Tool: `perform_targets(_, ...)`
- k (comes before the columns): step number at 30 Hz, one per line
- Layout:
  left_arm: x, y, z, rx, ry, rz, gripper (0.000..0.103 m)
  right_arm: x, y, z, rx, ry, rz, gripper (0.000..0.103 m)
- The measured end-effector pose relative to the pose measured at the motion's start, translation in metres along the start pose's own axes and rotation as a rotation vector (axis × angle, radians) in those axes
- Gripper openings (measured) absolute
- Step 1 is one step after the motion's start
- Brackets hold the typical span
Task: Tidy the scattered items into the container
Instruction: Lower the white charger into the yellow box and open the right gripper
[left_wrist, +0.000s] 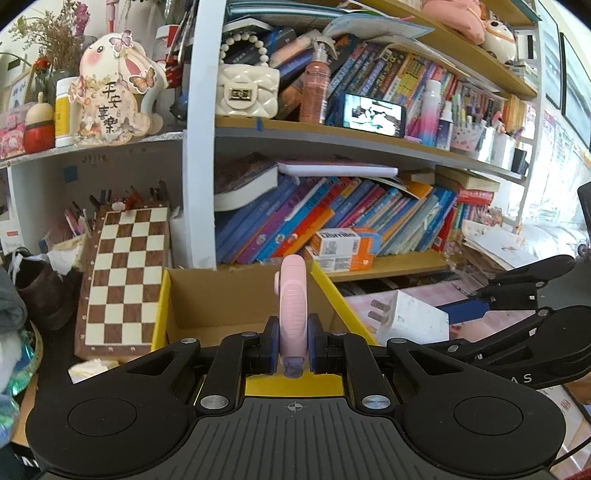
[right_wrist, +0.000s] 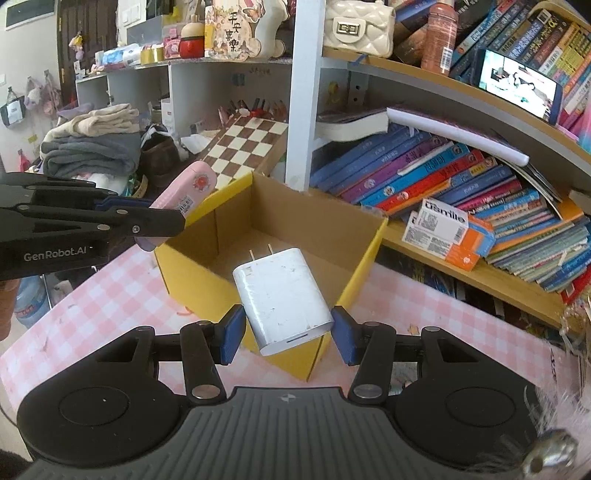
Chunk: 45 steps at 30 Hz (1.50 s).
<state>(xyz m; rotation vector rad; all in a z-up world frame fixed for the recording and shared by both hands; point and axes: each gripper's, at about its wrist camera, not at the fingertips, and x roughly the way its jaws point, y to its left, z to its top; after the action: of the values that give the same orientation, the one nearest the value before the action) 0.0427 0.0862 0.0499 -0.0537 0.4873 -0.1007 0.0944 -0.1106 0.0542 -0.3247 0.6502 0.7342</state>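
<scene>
- Far left, right-wrist view: a pile of folded grey and beige towels (right_wrist: 92, 147) lies behind the left gripper (right_wrist: 162, 221), which reaches in from the left edge.
- Left gripper: its blue-padded fingers are clamped on a slim pink plastic device with a ribbed edge (left_wrist: 291, 314). In the right-wrist view the same device (right_wrist: 184, 195) shows a flat face with a red print and a barcode sticker, held tilted above the left wall of the box.
- Left of the box: a brown-and-cream wooden chessboard (left_wrist: 122, 273) leans against the white shelf unit.
- Centre: an open cardboard box with yellow outer walls (right_wrist: 236, 192) stands on the pink-and-white checked tablecloth (right_wrist: 110, 295); the visible part of its floor is bare.
- Right gripper (right_wrist: 288, 336): its blue pads press on both sides of a white rectangular two-pin plug charger (right_wrist: 284, 295), held above the near corner of the box, pins pointing towards the box interior.
- Right: slanting rows of colourful books (right_wrist: 461, 184) fill the wooden shelf, with a white-and-orange carton (right_wrist: 447, 232) in front of them.
</scene>
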Motion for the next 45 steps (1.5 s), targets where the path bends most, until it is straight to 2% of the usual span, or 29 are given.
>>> perform_targets(9,0.024,0.022,0.014,0.006,-0.004,0.017,0.013,0.029,-0.003,0.03,-0.019,-0.014,0.009,0.048)
perform_targets(17,0.053,0.036,0.01,-0.012,0.041,0.012,0.013,0.061,-0.011,0.044,-0.029,0.009,0.019,0.048)
perform_targets(45,0.125,0.063,-0.019,-0.022,0.201,0.008,0.014,0.151,-0.009,0.036,-0.072,0.164,0.091,0.048)
